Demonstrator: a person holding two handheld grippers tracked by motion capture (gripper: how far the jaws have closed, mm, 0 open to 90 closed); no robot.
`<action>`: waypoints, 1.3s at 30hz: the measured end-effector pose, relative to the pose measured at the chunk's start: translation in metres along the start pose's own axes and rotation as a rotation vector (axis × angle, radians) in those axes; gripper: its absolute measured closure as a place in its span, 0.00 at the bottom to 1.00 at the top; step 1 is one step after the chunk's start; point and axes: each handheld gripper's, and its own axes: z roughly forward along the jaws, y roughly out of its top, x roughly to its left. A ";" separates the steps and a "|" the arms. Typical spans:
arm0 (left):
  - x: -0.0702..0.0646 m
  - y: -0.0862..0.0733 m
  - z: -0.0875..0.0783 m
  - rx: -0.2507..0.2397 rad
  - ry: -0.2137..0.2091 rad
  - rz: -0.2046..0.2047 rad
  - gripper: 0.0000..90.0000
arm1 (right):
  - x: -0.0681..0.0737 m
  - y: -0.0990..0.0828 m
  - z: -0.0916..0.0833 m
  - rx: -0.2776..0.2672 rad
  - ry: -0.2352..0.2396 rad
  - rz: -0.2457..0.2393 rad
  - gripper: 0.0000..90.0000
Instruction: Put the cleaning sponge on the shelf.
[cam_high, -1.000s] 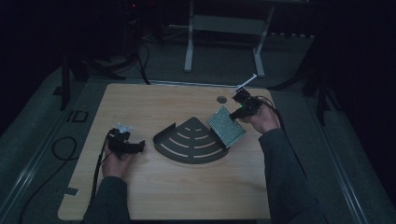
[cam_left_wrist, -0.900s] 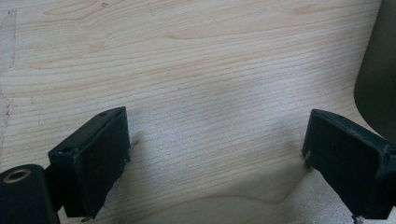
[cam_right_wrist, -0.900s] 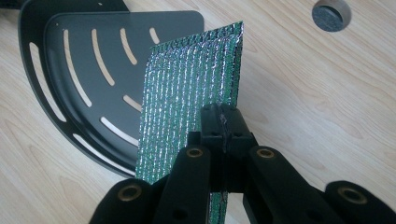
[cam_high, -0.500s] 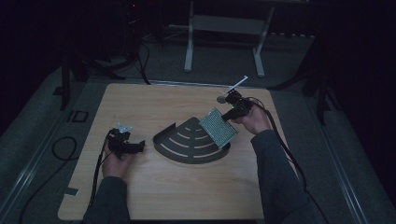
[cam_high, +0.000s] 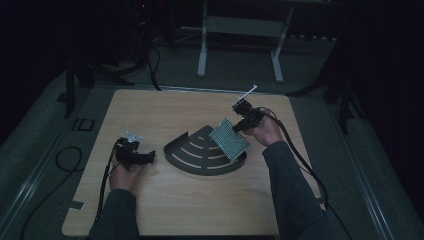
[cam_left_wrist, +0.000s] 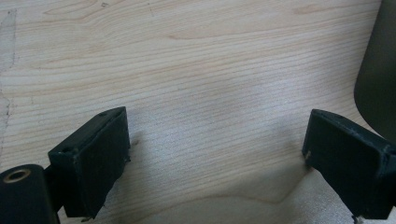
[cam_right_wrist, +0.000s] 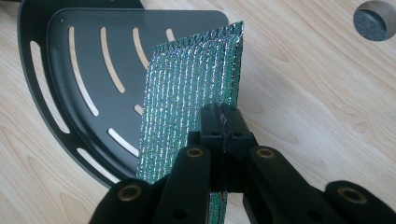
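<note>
so nearest the person, the left gripper (cam_high: 136, 156) just sits low on the wooden table (cam_high: 165, 210) with its jaws spread wide and nothing between them; in the left gripper view there's only bare wood grain between the two pads, with the dark edge of the tray just off to the side.

a bit further out, the black quarter-round slotted tray (cam_high: 200, 157) lies flat mid-table, and it looks empty.

then the right gripper (cam_right_wrist: 223, 122) has its jaws pinched tight on one edge of a shiny green-silver ribbed foil pad (cam_right_wrist: 187, 102). the pad hangs tilted, on edge, over the right side of the tray. in the high view its lower corner looks very close to the tray rim (cam_high: 240, 159), but i can't tell if it's touching.

so my read: pickup is done, carrying over is mostly done, what's left is lowering the pad flat into the tray and letting go.

farthest back there's a small round grey cap (cam_right_wrist: 372, 14) on the table beyond the pad, well apart from everything.
</note>
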 end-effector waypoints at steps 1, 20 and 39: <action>0.000 0.000 0.000 0.000 0.000 0.000 0.09 | 0.000 0.000 0.001 0.001 -0.001 -0.003 1.00; 0.000 0.000 0.000 0.001 0.000 0.001 0.09 | 0.011 -0.002 0.026 0.040 -0.001 -0.023 1.00; 0.000 0.000 0.000 0.001 -0.001 -0.001 0.09 | 0.019 -0.004 0.046 0.100 -0.043 -0.058 0.99</action>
